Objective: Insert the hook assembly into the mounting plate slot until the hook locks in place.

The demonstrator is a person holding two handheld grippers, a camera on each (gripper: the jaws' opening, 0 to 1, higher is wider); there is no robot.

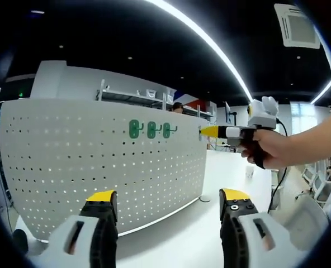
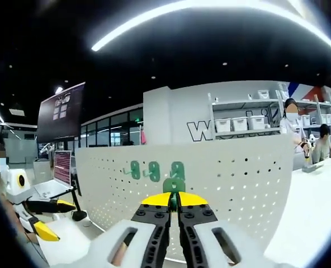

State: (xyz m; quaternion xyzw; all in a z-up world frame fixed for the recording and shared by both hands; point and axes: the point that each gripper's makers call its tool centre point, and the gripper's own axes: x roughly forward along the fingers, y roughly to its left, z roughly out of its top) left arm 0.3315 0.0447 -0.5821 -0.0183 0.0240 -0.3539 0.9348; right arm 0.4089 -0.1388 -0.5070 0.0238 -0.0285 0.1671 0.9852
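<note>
Board: a white pegboard (image 1: 98,162) stands upright on the white desk (image 1: 210,223), curving across the left gripper view; in the right gripper view it spans the middle, just beyond the jaws.
Hooks on board: three green hooks (image 1: 150,129) hang in a row high on the board, right of its middle, close beside one another; in the right gripper view they sit just above the jaw tips, left of centre.
Held hook: a fourth green hook (image 2: 174,185) is pinched between the yellow tips of the right gripper (image 2: 174,202), its jaws closed on it, right in front of the board and just below the row.
Right gripper from the left side: it reaches in from the right, held by a hand (image 1: 272,148), yellow tips at the board's right edge, level with the row.
Left gripper: the left gripper (image 1: 168,201) has its jaws wide apart with nothing between them, held back from the board above the desk.
Far background: shelves with white bins (image 2: 241,123) behind the board; a laptop (image 2: 56,173) far left.
</note>
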